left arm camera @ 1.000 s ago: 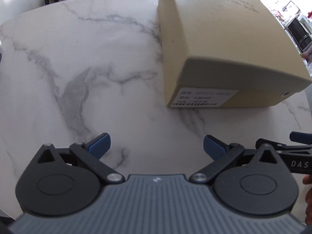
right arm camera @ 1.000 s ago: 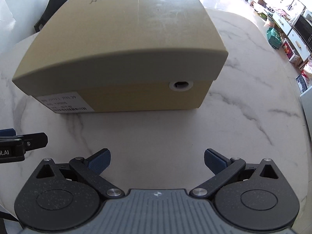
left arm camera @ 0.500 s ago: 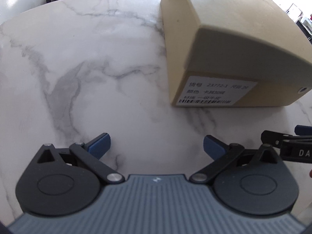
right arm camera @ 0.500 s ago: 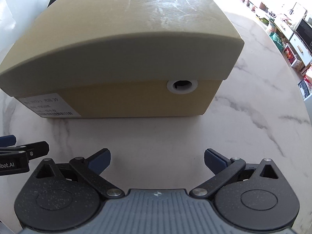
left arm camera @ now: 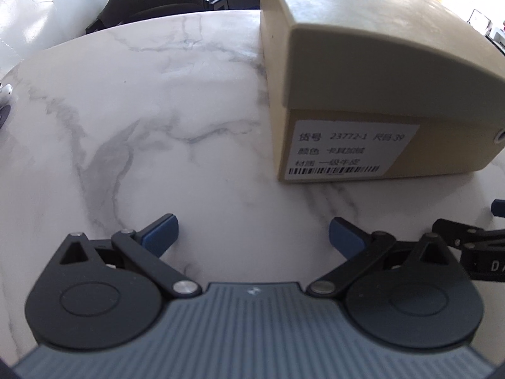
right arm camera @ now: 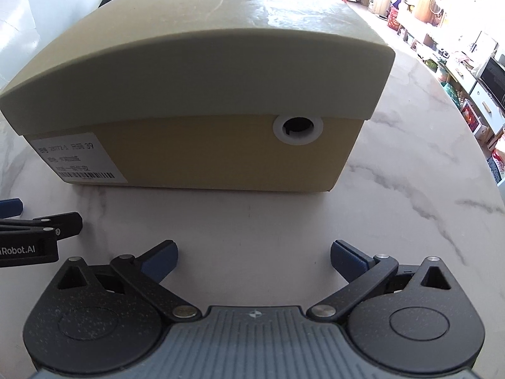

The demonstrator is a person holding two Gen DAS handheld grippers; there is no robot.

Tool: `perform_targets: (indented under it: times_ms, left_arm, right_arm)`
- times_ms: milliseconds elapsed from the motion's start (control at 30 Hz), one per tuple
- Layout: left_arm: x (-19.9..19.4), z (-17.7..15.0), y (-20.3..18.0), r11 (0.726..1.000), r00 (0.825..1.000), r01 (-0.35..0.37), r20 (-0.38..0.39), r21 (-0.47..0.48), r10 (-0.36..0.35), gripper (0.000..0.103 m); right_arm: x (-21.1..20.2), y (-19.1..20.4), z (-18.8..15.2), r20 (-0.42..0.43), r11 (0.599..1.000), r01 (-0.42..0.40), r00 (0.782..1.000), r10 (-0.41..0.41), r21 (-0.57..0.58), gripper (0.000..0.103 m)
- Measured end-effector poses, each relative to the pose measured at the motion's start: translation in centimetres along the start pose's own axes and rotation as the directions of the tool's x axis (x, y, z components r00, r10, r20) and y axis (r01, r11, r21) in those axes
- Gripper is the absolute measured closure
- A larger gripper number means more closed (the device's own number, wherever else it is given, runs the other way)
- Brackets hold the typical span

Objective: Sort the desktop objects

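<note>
A tan shoe box (right arm camera: 202, 72) with its lid on stands on the white marble table (right arm camera: 394, 208). Its near end carries a white barcode label (left arm camera: 350, 150) and a round white-ringed hole (right arm camera: 297, 126). My right gripper (right arm camera: 252, 257) is open, low over the table, facing that end a short way off. My left gripper (left arm camera: 252, 235) is also open with nothing between its fingers; the shoe box (left arm camera: 372, 72) lies ahead to its right. Each gripper's tip shows at the edge of the other's view.
Dark chairs (left arm camera: 157, 3) stand beyond the table's far edge. A small white object (left arm camera: 4, 94) sits at the table's left rim. Shelves and cabinets (right arm camera: 448, 50) line the room on the right. Bare marble (left arm camera: 142, 110) stretches left of the box.
Both grippers have moved forward toward the box, which now looks larger in each view. Both stay open.
</note>
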State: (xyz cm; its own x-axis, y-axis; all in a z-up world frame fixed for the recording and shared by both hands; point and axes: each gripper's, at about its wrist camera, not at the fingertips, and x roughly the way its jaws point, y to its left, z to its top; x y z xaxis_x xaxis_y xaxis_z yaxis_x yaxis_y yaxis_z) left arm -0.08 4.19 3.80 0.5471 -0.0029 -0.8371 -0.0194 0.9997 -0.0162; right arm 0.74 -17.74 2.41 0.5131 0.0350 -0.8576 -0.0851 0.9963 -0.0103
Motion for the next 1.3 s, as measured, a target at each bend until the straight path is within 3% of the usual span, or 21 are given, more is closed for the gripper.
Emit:
perform_targets:
  times_ms: [367, 633, 800, 967, 1033, 1133, 1300]
  left_arm:
    - [0.1, -0.7, 0.0, 1.000, 0.991, 0.013, 0.132, 0.016, -0.015, 0.000]
    - [-0.2, -2.4, 0.1, 1.000, 0.971, 0.002, 0.240, -0.002, -0.001, 0.000]
    - [-0.1, -3.2, 0.1, 1.000, 0.958, -0.007, 0.288, -0.018, 0.012, 0.000]
    - [0.2, -2.5, 0.4, 1.000, 0.956, -0.007, 0.292, -0.020, 0.012, 0.000]
    - [1.2, -1.3, 1.3, 1.000, 0.957, -0.005, 0.290, -0.022, 0.011, 0.000]
    - [0.4, -2.2, 0.4, 1.000, 0.956, -0.007, 0.292, -0.020, 0.012, 0.000]
    - [0.4, -2.7, 0.4, 1.000, 0.956, -0.007, 0.293, -0.018, 0.012, 0.000]
  right_arm:
    - [0.6, -0.4, 0.0, 0.095, 1.000, 0.011, 0.995, -0.013, 0.017, 0.000]
    - [-0.2, -0.9, 0.2, 0.201, 1.000, 0.001, 0.980, -0.001, 0.004, 0.000]
    - [-0.3, -0.6, -0.8, 0.289, 1.000, 0.000, 0.957, -0.002, 0.008, 0.000]
    - [-0.2, -0.7, -1.1, 0.327, 1.000, -0.005, 0.945, 0.004, 0.003, 0.000]
    - [1.5, -3.9, 1.7, 0.327, 1.000, -0.010, 0.945, 0.007, 0.009, 0.000]
    - [-1.0, -2.2, -2.4, 0.330, 1.000, -0.010, 0.944, 0.007, 0.007, 0.000]
    - [-0.7, -1.8, -1.4, 0.328, 1.000, -0.009, 0.944, 0.007, 0.005, 0.000]
